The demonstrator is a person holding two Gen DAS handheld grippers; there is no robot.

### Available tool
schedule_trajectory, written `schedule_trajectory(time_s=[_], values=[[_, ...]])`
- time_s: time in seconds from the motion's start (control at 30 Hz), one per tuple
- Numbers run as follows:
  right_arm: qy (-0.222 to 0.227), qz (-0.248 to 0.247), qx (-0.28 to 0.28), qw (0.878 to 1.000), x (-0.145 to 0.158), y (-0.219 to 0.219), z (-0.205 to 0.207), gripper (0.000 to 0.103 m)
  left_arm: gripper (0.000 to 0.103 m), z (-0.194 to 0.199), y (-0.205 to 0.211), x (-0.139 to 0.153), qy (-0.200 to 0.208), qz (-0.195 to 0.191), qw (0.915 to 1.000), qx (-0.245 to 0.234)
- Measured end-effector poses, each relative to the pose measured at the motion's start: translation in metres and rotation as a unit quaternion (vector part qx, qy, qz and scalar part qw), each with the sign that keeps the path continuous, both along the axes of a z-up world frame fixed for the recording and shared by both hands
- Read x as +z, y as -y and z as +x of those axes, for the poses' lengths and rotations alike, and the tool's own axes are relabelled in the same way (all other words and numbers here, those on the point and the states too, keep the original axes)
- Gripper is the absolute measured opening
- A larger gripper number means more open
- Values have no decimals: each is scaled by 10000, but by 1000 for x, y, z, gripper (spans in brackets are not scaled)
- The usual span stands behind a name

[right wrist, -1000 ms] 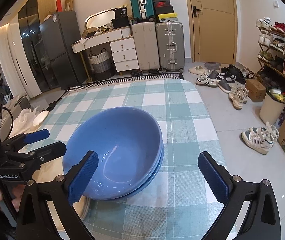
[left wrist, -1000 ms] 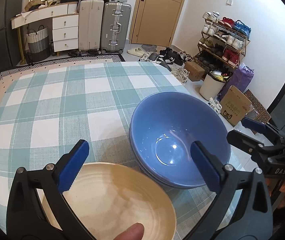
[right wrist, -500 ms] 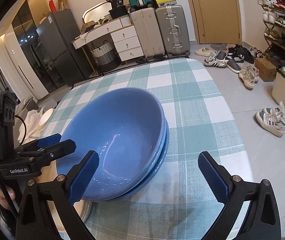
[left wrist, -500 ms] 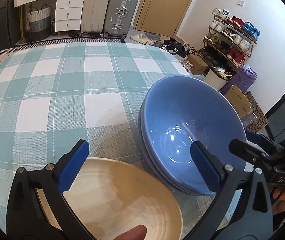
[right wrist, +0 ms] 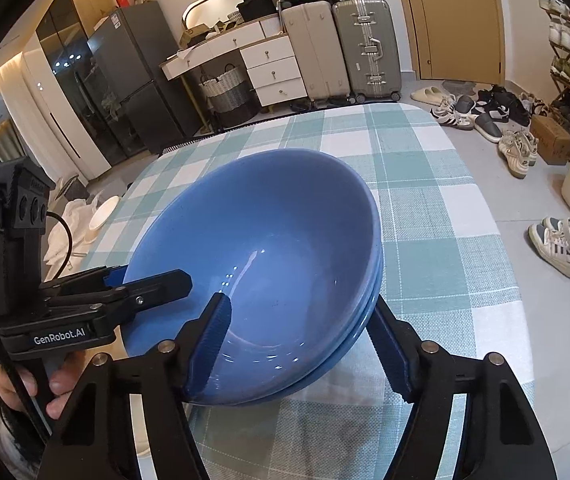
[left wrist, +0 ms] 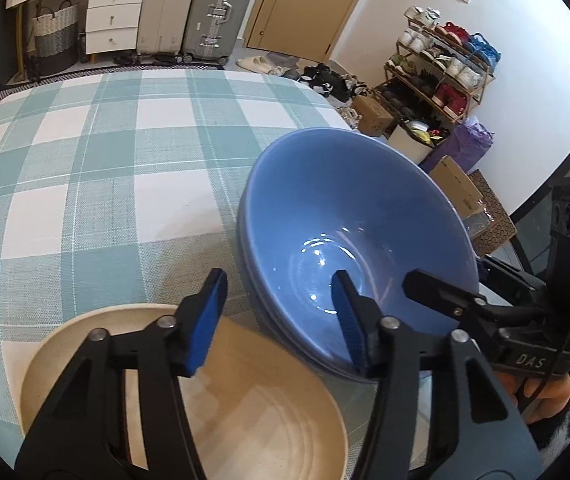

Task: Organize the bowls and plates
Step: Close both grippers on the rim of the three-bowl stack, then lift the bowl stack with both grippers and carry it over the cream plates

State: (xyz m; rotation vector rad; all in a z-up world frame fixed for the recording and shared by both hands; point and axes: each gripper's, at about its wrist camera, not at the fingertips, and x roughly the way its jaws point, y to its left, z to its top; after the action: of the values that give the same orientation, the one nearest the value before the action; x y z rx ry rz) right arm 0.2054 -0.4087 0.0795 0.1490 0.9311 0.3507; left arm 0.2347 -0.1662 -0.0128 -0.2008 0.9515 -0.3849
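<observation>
Two stacked blue bowls (right wrist: 261, 264) rest on the checked tabletop (right wrist: 437, 216), the upper one nested in the lower so that two rims show along the side. The right gripper (right wrist: 301, 344) straddles the near rim of this stack: one finger (right wrist: 213, 340) lies inside the upper bowl against its inner wall, the other finger lies outside beneath the rims, and the bowl wall sits between them. The fingers are drawn in about the wall, though firm contact on both sides cannot be confirmed. In the left wrist view this same gripper (left wrist: 445, 284) enters from the right, one finger inside the bowl and one outside.

The left gripper (left wrist: 281, 312) has its fingers partly closed, a gap remaining between them with nothing in it. Its right finger (left wrist: 349, 320) stands in front of the near edge of the blue bowls (left wrist: 349, 220); its left finger hangs above the cream bowl (left wrist: 261, 412), which lies directly beneath and just beside the blue stack. Whether the cream bowl touches the stack cannot be told. In the right wrist view the left gripper (right wrist: 141, 284) reaches the stack's left rim, one tip over the interior.
</observation>
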Motion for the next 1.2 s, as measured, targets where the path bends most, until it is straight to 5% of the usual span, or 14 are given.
schedule_trajectory(time_s=[0.07,0.47,1.2], values=[[12,1,-23,10000,0,2,-1,66,39,-1,3,1,48,7,10000,-61],[63,-62,-89,9999,3,6,-8,55,33,-6,3,5,96,152,9998,14],[399,-144,-105,9990,29,8,-24,54,33,-36,7,48,564,278,9980,-2]])
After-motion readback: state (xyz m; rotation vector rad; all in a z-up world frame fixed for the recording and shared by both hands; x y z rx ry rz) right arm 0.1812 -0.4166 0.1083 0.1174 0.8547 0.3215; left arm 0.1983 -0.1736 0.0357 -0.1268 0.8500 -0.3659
